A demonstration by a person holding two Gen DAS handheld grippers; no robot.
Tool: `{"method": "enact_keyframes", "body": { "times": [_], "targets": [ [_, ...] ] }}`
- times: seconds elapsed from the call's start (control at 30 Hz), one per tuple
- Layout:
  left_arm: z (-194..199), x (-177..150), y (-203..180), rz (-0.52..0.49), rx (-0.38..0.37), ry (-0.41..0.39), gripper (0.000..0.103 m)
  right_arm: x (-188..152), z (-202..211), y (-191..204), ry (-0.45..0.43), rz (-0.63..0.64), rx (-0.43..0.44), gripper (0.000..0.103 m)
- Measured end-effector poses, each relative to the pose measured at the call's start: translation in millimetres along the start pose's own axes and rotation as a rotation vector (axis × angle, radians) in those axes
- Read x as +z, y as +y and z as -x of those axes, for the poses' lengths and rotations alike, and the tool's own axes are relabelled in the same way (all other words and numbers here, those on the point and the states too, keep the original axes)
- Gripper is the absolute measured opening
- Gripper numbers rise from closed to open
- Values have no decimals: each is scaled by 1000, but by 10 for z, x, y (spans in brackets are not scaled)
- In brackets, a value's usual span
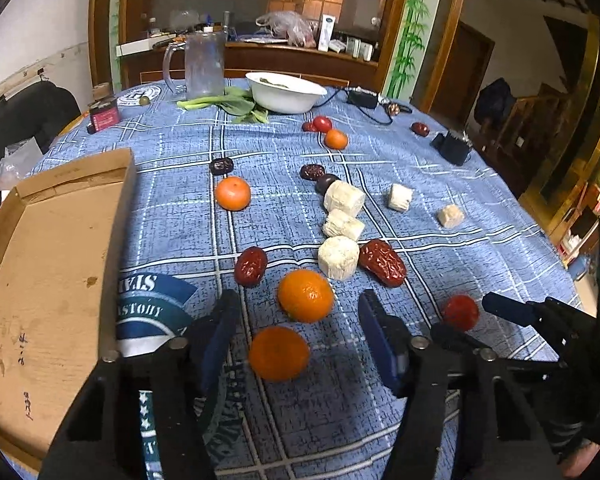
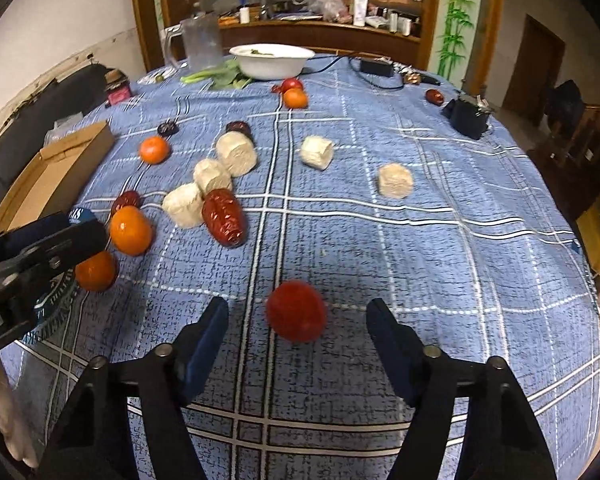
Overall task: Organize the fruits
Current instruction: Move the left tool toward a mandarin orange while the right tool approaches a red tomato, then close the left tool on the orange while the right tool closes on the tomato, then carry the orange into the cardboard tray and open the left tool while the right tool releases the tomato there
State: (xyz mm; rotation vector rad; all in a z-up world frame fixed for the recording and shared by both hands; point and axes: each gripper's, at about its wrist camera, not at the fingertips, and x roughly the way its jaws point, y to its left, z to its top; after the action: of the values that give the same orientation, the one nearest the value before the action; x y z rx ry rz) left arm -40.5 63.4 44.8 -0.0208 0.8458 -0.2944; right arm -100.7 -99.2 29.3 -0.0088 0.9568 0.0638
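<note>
My left gripper (image 1: pixel 296 320) is open above the blue checked cloth. One orange mandarin (image 1: pixel 279 353) lies between its fingers and another (image 1: pixel 305 295) just beyond the tips. My right gripper (image 2: pixel 296 316) is open around a red tomato (image 2: pixel 296 310), which also shows in the left wrist view (image 1: pixel 460 312); I cannot tell whether the pads touch it. Red dates (image 1: pixel 382 262) (image 1: pixel 251 266), white chunks (image 1: pixel 338 257) and more mandarins (image 1: pixel 233 193) lie scattered further out. A cardboard box lid (image 1: pixel 48 280) sits at the left.
A white bowl (image 1: pixel 285 90), greens (image 1: pixel 228 103), a clear glass jug (image 1: pixel 204 65) and a red tin (image 1: pixel 104 114) stand at the far edge. A black adapter with cable (image 1: pixel 362 98) and a black device (image 1: pixel 452 146) lie at the far right.
</note>
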Motion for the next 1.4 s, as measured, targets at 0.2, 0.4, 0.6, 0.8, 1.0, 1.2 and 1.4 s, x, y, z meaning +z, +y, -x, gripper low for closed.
{"method": "enact_keyframes", "body": {
  "times": [0.2,0.4,0.6,0.8,1.0,1.2,1.4],
  "targets": [
    [-232,21,-108,-21,20,72,54,5,-61,-8,26,-3,30,70],
    [-362,4,-184,-56,66,91,53,15,-88,27,38,14,28,66],
    [-329,-3,-140,-65,83,63,32,13,-69,27,22,16,-1,33],
    [-162,-33,-98,-49,42,37,32,-26,59,-36,-10,-36,40,33],
    [137,-41,44,-9,28,-26,32,-23,379,82,-111,-27,88,33],
    [440,-62,213,22,52,-83,32,-3,644,293,-182,7,127,33],
    [836,-95,525,82,65,-156,32,23,871,559,-215,64,157,33]
  ]
}}
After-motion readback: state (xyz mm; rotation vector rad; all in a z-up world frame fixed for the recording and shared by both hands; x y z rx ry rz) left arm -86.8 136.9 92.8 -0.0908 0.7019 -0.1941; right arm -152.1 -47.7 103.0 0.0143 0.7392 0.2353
